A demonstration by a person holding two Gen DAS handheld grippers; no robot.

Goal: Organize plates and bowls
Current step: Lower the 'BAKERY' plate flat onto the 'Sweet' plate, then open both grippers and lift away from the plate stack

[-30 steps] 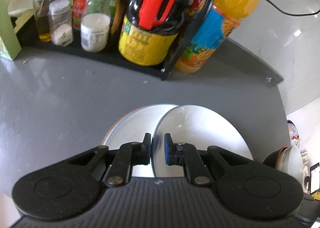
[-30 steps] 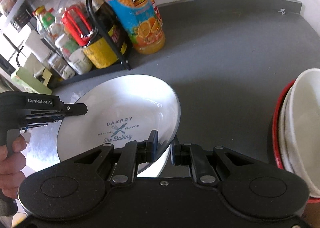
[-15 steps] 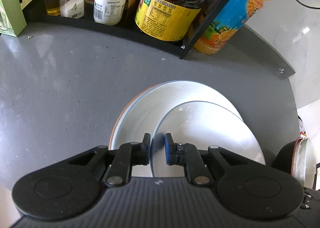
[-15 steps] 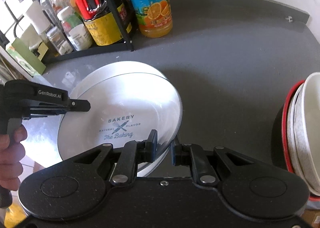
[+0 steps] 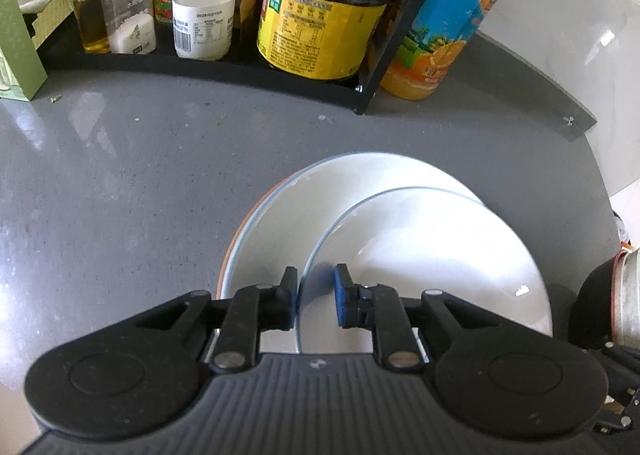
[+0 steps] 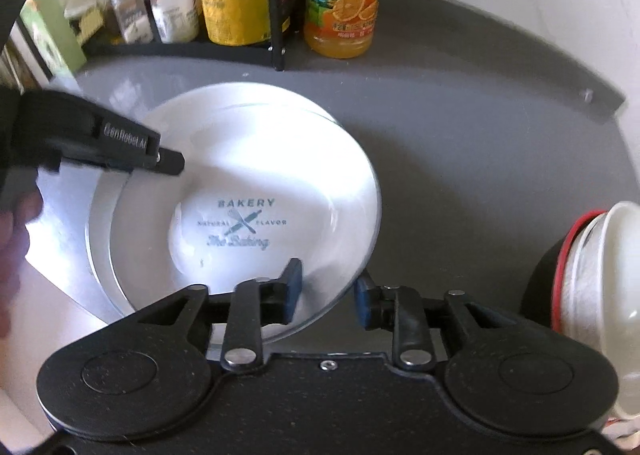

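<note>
Toward the front edge of the grey counter [image 5: 120, 175]: printed plate [image 6: 240, 175] lying on a larger plate [image 5: 280, 223], offset to the right, with a crescent of the larger plate showing at the left and back. Well behind, along the back edge: bottle rack [image 5: 240, 73]. At the right edge: stack of bowls [image 6: 600, 275], apart from the plates.

Step in hand, as judged: seating the printed plate on the stack and letting go.

Left gripper [image 5: 316, 295]: fingers parted a little, plate rim standing in the gap close to the left pad; no firm pinch apparent. Right gripper [image 6: 328, 291]: fingers spread wide, straddling the near rim, not clamping it.

To finish well:
- Confirm flat seating of the printed plate before withdrawal.
- Widen the left fingers until both pads clear the rim.
- Draw both grippers straight back along the fingers, level, to avoid dragging the plate.
- Keep the right gripper clear of the bowls.

Appearance of the printed plate: white, glossy, shallow; thin grey-blue line at the rim; grey-blue "BAKERY" print with crossed utensils in the well. Expect a slippery glaze.
</note>
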